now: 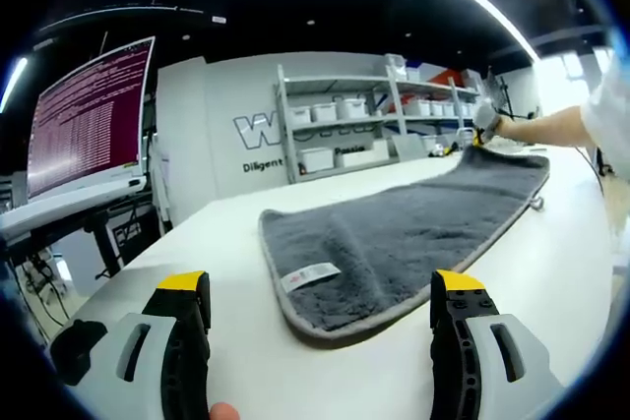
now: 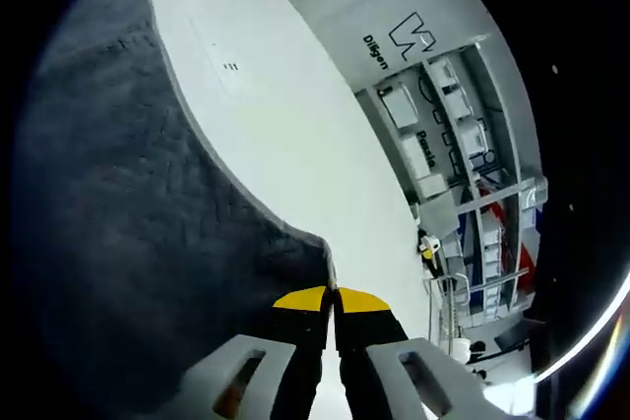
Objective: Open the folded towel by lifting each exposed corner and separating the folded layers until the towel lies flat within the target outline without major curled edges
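A dark grey towel with a light border lies spread on the white table, a white label near its close corner. My left gripper hovers open just short of that corner, its yellow-tipped jaws wide apart with nothing between them. At the towel's far end the right gripper, held by a person's hand, pinches the far corner. In the right gripper view the towel covers the left side, and my right gripper is shut on its corner, holding the edge slightly raised.
A monitor with pink text stands at the table's left on a stand. Shelving with white bins lines the back wall. Bare table stretches beyond the towel's edge. A person's arm reaches in from the right.
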